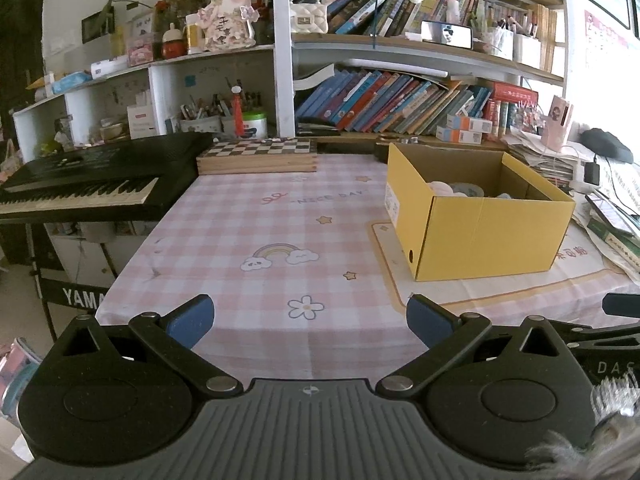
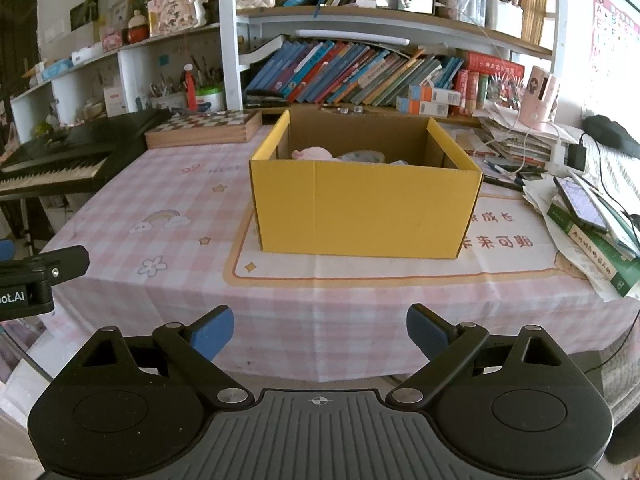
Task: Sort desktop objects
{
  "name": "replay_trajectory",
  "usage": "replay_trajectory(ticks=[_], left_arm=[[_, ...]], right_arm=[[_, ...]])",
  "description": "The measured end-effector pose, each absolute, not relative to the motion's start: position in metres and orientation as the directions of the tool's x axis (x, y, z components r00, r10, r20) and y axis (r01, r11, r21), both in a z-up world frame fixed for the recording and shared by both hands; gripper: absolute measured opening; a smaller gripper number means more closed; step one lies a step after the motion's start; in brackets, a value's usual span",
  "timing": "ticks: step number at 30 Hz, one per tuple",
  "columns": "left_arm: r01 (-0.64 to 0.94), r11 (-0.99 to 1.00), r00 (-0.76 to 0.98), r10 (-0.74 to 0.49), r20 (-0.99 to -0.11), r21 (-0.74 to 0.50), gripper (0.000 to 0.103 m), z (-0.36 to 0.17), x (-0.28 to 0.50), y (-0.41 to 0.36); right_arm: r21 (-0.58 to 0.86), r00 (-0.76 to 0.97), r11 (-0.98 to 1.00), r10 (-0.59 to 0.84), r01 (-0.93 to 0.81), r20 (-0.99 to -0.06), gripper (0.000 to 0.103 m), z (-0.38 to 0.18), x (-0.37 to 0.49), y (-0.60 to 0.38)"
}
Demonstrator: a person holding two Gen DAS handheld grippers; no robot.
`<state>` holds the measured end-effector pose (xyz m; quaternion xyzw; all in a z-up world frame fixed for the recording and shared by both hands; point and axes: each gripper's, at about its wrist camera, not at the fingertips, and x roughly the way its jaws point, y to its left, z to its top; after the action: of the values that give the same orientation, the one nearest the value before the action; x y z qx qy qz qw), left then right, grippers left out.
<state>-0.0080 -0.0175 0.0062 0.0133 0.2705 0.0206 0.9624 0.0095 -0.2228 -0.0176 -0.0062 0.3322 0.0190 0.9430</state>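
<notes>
A yellow cardboard box (image 1: 480,232) (image 2: 364,208) stands open on the right half of the pink checked tablecloth (image 1: 256,224) (image 2: 160,280). Inside it lie a pink soft item (image 2: 312,154) and pale bluish items (image 2: 362,157), mostly hidden by the box walls. My left gripper (image 1: 308,320) hangs open over the table's near edge with nothing between its blue pads. My right gripper (image 2: 320,334) is open too, at the near edge in front of the box, empty. The other gripper's black body (image 2: 36,276) shows at the left of the right wrist view.
A black keyboard (image 1: 88,184) sits left of the table. A wooden chessboard box (image 1: 260,156) lies at the back. Stacked books, papers and a phone (image 2: 580,204) crowd the right side. Bookshelves (image 1: 400,100) rise behind.
</notes>
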Motion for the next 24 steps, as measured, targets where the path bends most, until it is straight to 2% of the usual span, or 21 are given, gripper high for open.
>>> replay_trajectory(ticks=[24], left_arm=[[-0.020, 0.999, 0.859, 0.037, -0.511, 0.039, 0.103, 0.0063, -0.0044, -0.0202]], right_arm=[[0.000, 0.768, 0.999, 0.039, -0.051, -0.639, 0.095, -0.0202, 0.0105, -0.2185]])
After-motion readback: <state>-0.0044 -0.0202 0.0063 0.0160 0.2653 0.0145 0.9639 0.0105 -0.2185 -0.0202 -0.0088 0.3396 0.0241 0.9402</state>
